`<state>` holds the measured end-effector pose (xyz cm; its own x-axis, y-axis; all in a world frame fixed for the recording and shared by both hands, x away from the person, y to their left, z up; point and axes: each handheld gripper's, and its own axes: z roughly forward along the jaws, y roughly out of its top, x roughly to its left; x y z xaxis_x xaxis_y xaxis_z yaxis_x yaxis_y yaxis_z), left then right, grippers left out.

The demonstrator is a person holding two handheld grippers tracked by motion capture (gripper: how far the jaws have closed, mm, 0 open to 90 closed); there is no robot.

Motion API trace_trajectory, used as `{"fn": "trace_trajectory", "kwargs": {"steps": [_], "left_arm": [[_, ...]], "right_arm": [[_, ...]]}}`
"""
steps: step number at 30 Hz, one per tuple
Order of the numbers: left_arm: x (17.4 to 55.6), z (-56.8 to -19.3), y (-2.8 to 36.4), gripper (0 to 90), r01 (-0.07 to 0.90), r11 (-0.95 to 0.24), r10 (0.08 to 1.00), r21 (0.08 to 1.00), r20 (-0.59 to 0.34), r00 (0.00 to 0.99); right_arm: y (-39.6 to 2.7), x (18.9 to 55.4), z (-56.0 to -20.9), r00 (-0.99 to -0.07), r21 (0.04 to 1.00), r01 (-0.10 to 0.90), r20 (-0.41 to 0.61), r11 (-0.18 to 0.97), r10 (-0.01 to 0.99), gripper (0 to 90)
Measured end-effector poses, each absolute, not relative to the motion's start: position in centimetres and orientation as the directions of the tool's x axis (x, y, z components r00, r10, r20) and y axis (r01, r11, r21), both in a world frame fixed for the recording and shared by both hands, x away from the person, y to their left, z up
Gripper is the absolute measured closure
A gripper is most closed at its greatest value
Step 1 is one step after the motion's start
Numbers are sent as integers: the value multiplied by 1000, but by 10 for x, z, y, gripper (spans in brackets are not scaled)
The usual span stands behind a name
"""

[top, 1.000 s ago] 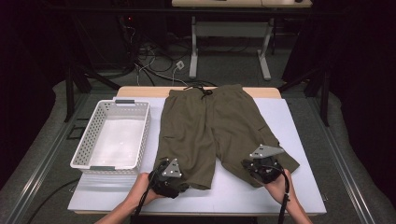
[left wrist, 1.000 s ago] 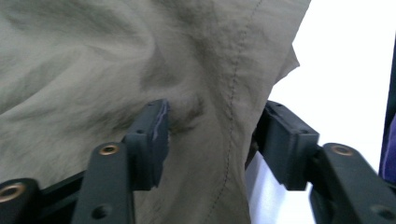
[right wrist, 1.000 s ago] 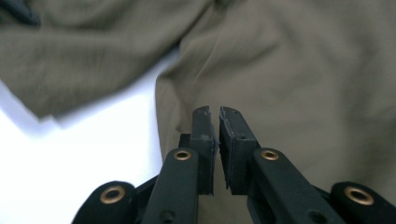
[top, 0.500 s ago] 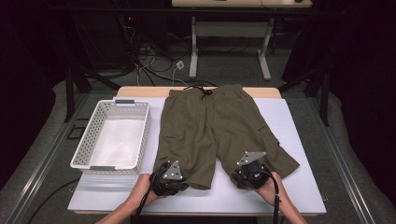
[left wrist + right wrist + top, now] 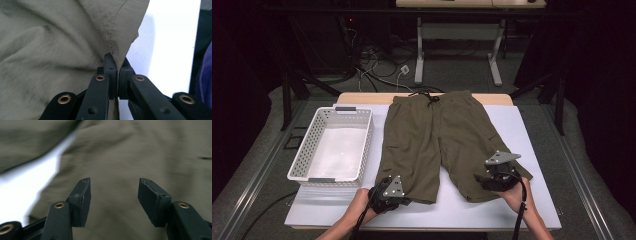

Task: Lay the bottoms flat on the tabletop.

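Behind the white-topped table (image 5: 532, 130), a dim room holds a white-legged desk (image 5: 457, 50) above tangled floor cables (image 5: 377, 65).

White perforated basket (image 5: 307, 150) on the left part of the worktop (image 5: 532, 150), its long side running front to back. Worktop surface white, wooden edge at far end. Beyond it: tangled cables (image 5: 377, 62) on grey floor, white desk legs (image 5: 494, 55).

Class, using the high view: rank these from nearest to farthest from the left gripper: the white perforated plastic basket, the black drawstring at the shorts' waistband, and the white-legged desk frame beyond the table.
Measured from the left gripper, at the near hem:
1. White perforated plastic basket, just beyond it on the left.
2. Black drawstring, at the far waistband of the olive-green fabric shorts.
3. White-legged desk frame, on the floor beyond the table.
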<state>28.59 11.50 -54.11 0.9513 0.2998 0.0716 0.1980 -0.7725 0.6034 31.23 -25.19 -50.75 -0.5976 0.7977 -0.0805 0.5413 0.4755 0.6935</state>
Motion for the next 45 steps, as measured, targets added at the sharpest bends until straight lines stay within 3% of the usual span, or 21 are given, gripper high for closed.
{"fn": "trace_trajectory", "kwargs": {"steps": [4, 8, 14, 22, 26, 29, 31, 35, 39, 45], "left_arm": [[288, -536, 111, 561, 213, -757, 325, 618, 73, 943], [290, -528, 106, 406, 213, -723, 339, 657, 69, 938], [289, -523, 92, 368, 185, -710, 320, 679, 78, 944], [286, -521, 88, 340, 176, -714, 295, 678, 63, 953], [288, -522, 86, 331, 183, -714, 299, 676, 58, 953], [291, -530, 79, 387, 178, -729, 277, 661, 46, 960], [293, -535, 74, 479, 172, -755, 273, 633, 65, 960], [293, -548, 70, 659, 176, -768, 266, 616, 57, 962], [292, -549, 72, 779, 180, -759, 269, 625, 49, 962], [289, -548, 74, 866, 184, -744, 268, 643, 34, 963]], "right_arm": [[-279, 321, -504, -510, 708, 567, -100, 421, 854, 477], [-305, 328, -505, -399, 712, 599, -130, 365, 908, 512], [-333, 336, -514, -271, 696, 653, -152, 297, 951, 553], [-351, 350, -537, -225, 621, 755, -57, 211, 973, 527], [-350, 354, -544, -239, 609, 766, -31, 208, 971, 668], [-347, 353, -544, -257, 608, 763, -29, 221, 966, 787], [-345, 352, -543, -255, 603, 765, -37, 226, 966, 881], [-344, 347, -539, -242, 577, 776, -100, 255, 965, 898], [-344, 340, -532, -226, 559, 786, -138, 264, 964, 900], [-349, 330, -527, -216, 521, 810, -160, 268, 963, 900]]}}
